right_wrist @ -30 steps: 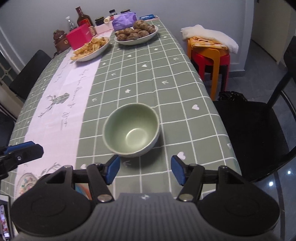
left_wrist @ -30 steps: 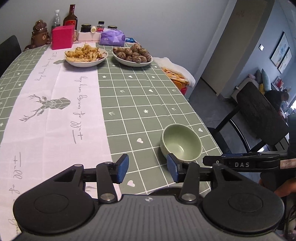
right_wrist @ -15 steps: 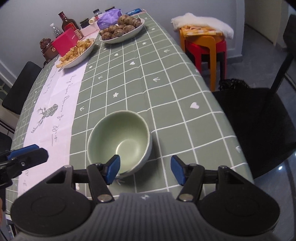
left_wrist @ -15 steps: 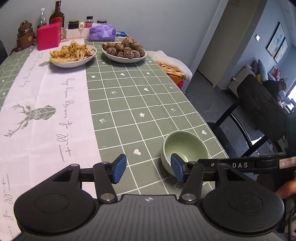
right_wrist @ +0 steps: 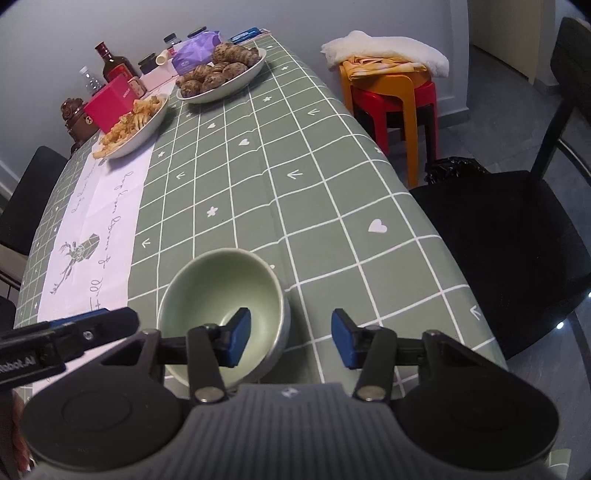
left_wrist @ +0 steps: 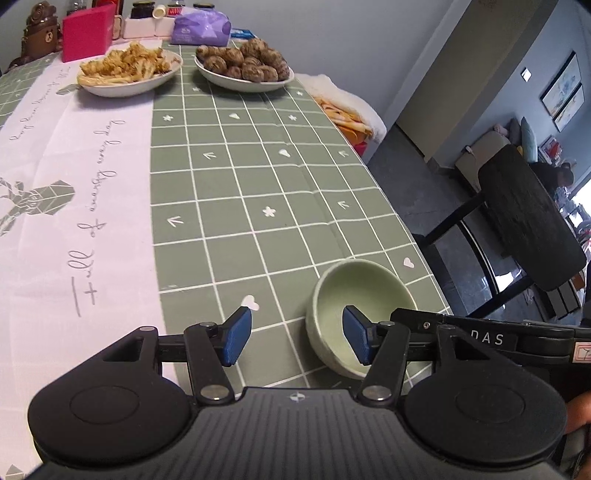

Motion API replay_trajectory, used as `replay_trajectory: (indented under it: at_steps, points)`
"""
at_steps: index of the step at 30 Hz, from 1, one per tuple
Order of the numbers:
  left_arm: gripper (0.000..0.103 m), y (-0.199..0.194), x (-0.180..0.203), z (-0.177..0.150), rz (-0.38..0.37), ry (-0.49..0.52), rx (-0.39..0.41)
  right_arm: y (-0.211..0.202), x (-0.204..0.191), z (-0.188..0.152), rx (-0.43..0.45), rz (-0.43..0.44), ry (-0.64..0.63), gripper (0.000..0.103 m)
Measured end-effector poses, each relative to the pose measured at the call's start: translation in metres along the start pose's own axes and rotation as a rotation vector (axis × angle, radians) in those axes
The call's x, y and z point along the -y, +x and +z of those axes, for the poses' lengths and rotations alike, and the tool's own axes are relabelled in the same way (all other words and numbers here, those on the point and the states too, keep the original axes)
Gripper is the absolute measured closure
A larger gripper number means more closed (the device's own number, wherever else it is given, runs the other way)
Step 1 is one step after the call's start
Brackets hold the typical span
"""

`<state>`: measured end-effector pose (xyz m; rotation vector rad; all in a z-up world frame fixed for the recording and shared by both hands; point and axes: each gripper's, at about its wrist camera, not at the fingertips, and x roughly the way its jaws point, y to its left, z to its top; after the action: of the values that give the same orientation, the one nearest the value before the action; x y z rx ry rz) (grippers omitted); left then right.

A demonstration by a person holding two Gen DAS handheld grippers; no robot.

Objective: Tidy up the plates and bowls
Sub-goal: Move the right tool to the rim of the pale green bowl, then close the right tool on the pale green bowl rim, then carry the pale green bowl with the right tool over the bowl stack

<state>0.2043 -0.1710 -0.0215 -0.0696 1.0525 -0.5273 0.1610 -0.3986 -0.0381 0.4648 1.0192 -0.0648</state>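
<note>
Two grippers come at one green bowl from both sides. The bowl sits upright and empty on the counter, near its close edge, on the green checked cloth. The right gripper has its left blue pad down inside the bowl and its right blue pad outside, so the bowl's wall stands between them. Its jaws have just been closing, but the outer pad is apart from the wall, so it is not squeezing the bowl. The left gripper has just been opening its jaws. Its right pad looks to be over the inside of the bowl and its left pad is over the cloth beside it; it holds nothing, and I cannot tell if a pad touches the rim. At the far end of the counter are two white plates, one with fried strips and one with brown round roots, close beside each other. Behind them stand a pink box, a purple bag and some jars. A white runner with a deer on it lies along the cloth. A black chair stands beside the counter, and stacked red and orange stools stand farther back.
</note>
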Motion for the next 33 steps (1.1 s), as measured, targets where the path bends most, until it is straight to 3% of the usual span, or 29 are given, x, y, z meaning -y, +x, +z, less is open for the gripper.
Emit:
replay_trajectory:
  at_steps: [2, 4, 6, 12, 15, 18, 26, 33]
  points:
    - [0.038, 0.005, 0.005, 0.001, 0.013, 0.01, -0.005, 0.001, 0.001, 0.0, -0.005, 0.015, 0.021, 0.077]
    - [0.039, 0.011, 0.009, 0.002, 0.021, 0.006, -0.016, 0.002, 0.0, 0.0, -0.013, 0.019, 0.025, 0.081]
    - [0.042, 0.017, 0.013, 0.003, 0.023, 0.003, -0.036, 0.004, -0.001, -0.001, -0.024, 0.017, 0.023, 0.082]
    - [0.07, 0.028, 0.024, 0.001, 0.064, 0.037, -0.075, 0.007, -0.006, -0.004, -0.037, 0.015, 0.0, 0.085]
    - [0.076, 0.031, 0.028, 0.0, 0.086, 0.051, -0.08, 0.007, -0.007, -0.005, -0.04, 0.009, -0.002, 0.087]
    - [0.09, 0.035, 0.031, -0.001, 0.101, 0.06, -0.093, 0.008, -0.005, -0.005, -0.045, 0.013, 0.011, 0.089]
    - [0.091, 0.032, 0.04, -0.002, 0.15, 0.1, -0.108, 0.006, -0.009, -0.005, -0.054, -0.004, 0.002, 0.091]
    - [0.091, 0.001, 0.046, 0.0, 0.162, 0.123, -0.084, -0.013, -0.02, -0.007, -0.055, 0.021, -0.024, 0.092]
